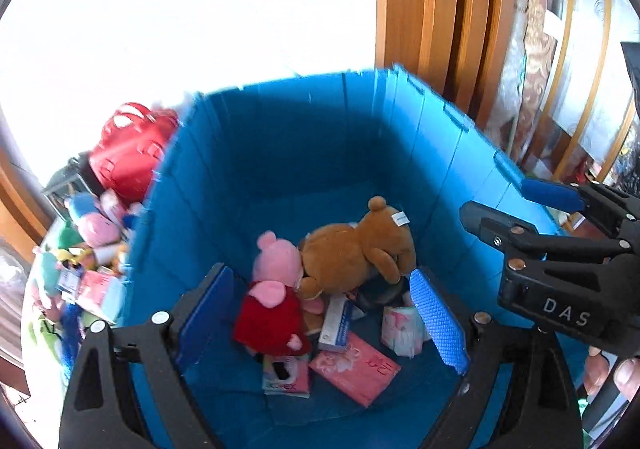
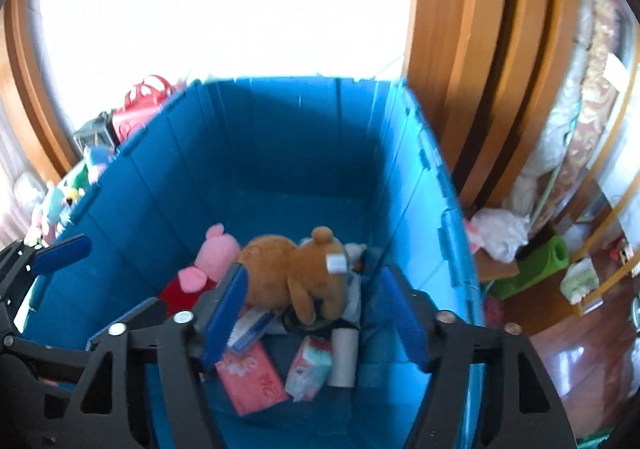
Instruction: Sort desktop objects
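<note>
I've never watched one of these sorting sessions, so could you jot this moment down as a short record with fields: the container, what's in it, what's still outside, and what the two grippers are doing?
Container: blue bin, open top
Inside, soft toys: brown teddy bear lying beside pink pig doll in a red dress
Inside, flat items: pink packet, tissue pack, white box
Outside, at the bin's left: red bag and a heap of small toys
Left gripper: open, empty, above the bin
Right gripper: open, empty, above the bin

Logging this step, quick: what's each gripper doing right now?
Left gripper: open, holding nothing, above the blue bin.
Right gripper: open, holding nothing, above the same bin.
</note>
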Tool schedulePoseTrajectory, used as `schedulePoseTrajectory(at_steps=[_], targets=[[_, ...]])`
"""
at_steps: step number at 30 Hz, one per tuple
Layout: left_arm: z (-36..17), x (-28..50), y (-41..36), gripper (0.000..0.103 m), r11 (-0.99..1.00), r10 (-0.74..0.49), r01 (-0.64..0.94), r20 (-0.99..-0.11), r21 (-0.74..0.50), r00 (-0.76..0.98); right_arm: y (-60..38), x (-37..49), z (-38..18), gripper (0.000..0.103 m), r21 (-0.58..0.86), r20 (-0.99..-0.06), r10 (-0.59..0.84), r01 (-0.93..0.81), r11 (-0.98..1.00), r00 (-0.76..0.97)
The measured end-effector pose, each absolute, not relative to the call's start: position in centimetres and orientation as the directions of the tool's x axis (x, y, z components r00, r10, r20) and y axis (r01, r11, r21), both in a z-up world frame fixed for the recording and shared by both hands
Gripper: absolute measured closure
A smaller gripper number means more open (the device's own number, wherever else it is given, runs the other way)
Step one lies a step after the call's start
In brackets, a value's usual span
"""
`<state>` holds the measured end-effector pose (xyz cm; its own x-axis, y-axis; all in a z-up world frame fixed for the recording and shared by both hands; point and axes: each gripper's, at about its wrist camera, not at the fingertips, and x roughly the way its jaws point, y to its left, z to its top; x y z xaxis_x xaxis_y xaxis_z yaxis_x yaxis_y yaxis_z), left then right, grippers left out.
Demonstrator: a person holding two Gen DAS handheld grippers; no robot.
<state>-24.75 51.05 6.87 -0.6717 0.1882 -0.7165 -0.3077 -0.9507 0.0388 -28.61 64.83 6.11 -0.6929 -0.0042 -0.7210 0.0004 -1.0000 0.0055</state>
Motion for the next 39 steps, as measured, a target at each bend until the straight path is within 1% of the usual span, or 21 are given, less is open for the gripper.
schedulePoseTrajectory(at_steps=[1,2,3,4,6,8,11,15,19,23,31,39], targets=[[7.4,-24.0,50.6,0.012,-0.952,0.184,-0.301,-0.698,0.048,-0.692,64.6,-27.8,6.6,0.022,0.009,-0.706,-0.005,-0.002,-1.000,-0.708],[7.7,-23.1,50.1,0.011,-0.955,0.179,-0.292,-0.679,0.055,-0.712,64.4,-26.7,7.1,0.018,0.014,-0.686,-0.005,-0.006,-1.000,-0.728],[8.0,-22.2,49.7,0.010,-0.956,0.179,-0.287,-0.661,0.056,-0.728,64.2,-26.0,7.5,0.009,0.017,-0.671,0.000,-0.016,-1.000,-0.741],[8.3,-21.4,49.1,0.008,-0.956,0.187,-0.287,-0.646,0.052,-0.740,64.0,-25.1,7.8,0.004,0.016,-0.655,0.012,-0.030,-0.999,-0.756],[8.8,-19.7,47.8,0.005,-0.959,0.192,-0.280,-0.613,0.051,-0.766,63.4,-23.0,8.5,0.001,0.025,-0.614,0.030,-0.057,-0.998,-0.789],[9.2,-18.1,46.4,0.003,-0.962,0.186,-0.266,-0.576,0.056,-0.796,62.7,-21.1,8.9,0.001,0.039,-0.585,0.041,-0.079,-0.996,-0.810],[9.6,-15.6,44.0,0.001,-0.965,0.190,-0.257,-0.532,0.054,-0.825,61.4,-18.6,9.1,0.001,0.028,-0.566,0.083,-0.120,-0.992,-0.820],[9.8,-12.9,40.7,0.000,-0.968,0.187,-0.245,-0.508,0.050,-0.841,58.8,-15.5,9.3,0.000,0.004,-0.526,0.130,-0.155,-0.988,-0.840],[9.7,-10.9,37.7,0.000,-0.970,0.206,-0.245,-0.500,0.011,-0.841,56.6,-13.0,8.8,0.000,0.009,-0.507,0.160,-0.191,-0.982,-0.847],[9.5,-9.3,36.1,0.000,-0.970,0.207,-0.245,-0.487,0.014,-0.849,54.9,-11.4,8.2,0.000,0.001,-0.521,0.183,-0.215,-0.977,-0.834],[9.2,-7.9,34.8,0.000,-0.963,0.233,-0.268,-0.490,0.001,-0.840,52.5,-9.4,7.8,0.000,-0.030,-0.533,0.217,-0.237,-0.971,-0.818],[9.1,-7.5,34.8,0.000,-0.960,0.243,-0.280,-0.496,-0.001,-0.834,52.4,-8.6,7.8,0.000,-0.031,-0.533,0.236,-0.259,-0.965,-0.812]])
